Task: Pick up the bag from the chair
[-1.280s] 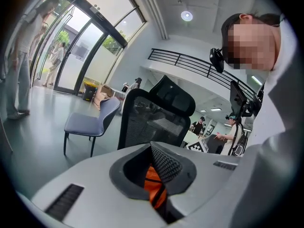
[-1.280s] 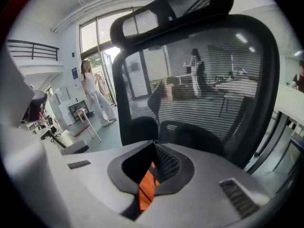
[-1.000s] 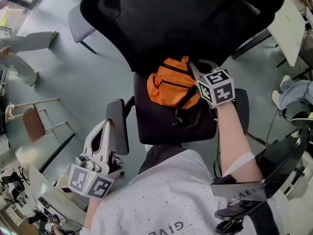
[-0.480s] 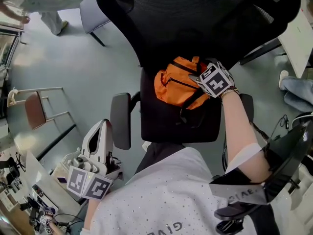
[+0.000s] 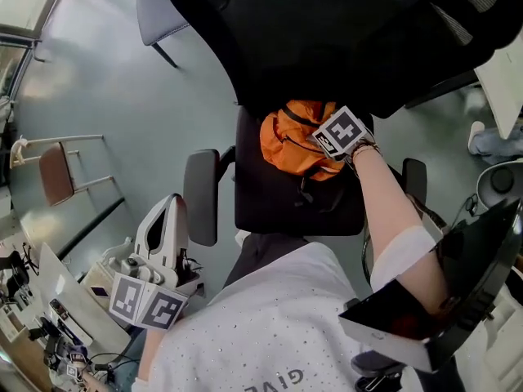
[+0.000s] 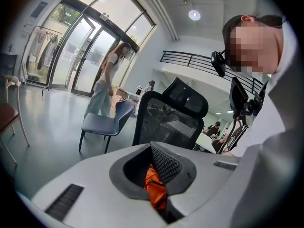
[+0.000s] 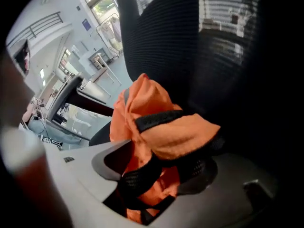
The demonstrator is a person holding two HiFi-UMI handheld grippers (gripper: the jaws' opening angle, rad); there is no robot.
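Observation:
The orange bag [image 5: 288,141] with black straps lies on the seat of a black mesh-backed office chair [image 5: 278,207]. My right gripper [image 5: 320,149] reaches down onto the bag's right side, its marker cube on top. In the right gripper view the bag [image 7: 159,127] bulges up over the gripper [image 7: 152,186], whose jaws are shut on bunched orange fabric and a black strap. My left gripper [image 5: 168,211] hangs low at the left, beside the chair's left armrest [image 5: 200,198], holding nothing. In the left gripper view the gripper [image 6: 154,189] has its jaws together, and a sliver of the bag [image 6: 155,191] shows beyond them.
A blue-grey chair [image 5: 159,11] stands far left on the floor, and a brown folding chair [image 5: 55,174] at the left. A cluttered desk [image 5: 33,317] fills the lower left corner. A white table [image 5: 505,80] sits at the right. A person [image 6: 105,87] stands by the glass doors.
My right gripper has moved left over the bag and shut on it; the bag is now bunched up against the chair back. The left gripper has stayed low at the left.

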